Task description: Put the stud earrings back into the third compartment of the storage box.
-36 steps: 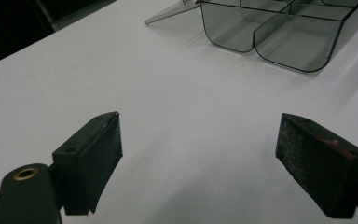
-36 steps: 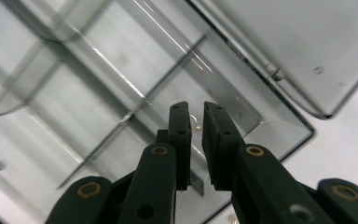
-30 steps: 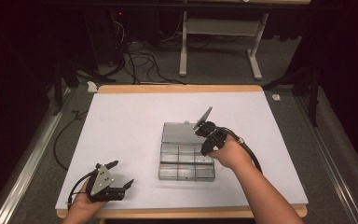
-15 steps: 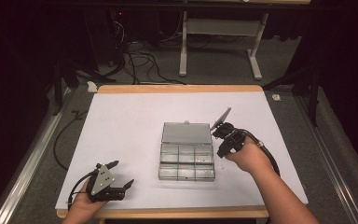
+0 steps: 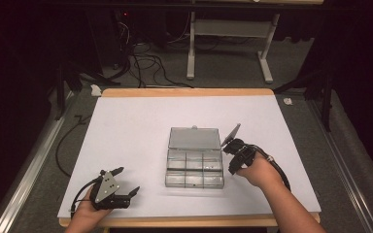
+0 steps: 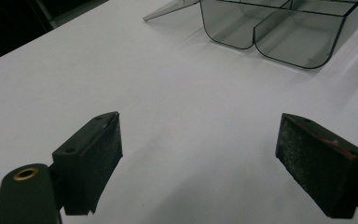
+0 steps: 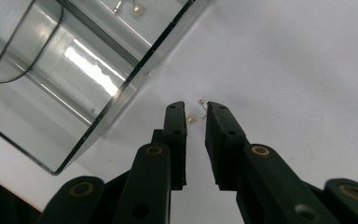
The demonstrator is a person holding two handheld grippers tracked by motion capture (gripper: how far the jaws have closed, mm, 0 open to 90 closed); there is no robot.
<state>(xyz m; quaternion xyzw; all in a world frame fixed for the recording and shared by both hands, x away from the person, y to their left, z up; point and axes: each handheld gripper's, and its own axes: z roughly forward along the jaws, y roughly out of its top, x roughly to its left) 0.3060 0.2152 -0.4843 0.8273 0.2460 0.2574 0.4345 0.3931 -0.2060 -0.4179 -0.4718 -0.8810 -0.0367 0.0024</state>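
A clear plastic compartment box lies mid-table with its lid folded back flat. My right gripper hovers just off the box's right side. In the right gripper view its jaws stand a narrow gap apart around a small pearl earring on the white table, wider than the pearl. A second pearl earring rests inside a box compartment. My left gripper rests near the front left edge, wide open with nothing between its pads.
The white table cover spreads around the box, which shows at the top right of the left gripper view. The wooden table edge runs along the back. Cables and a stand's legs lie on the floor behind.
My right gripper has moved from above the box's back right corner to the right and down beside the box. The left gripper has stayed put.
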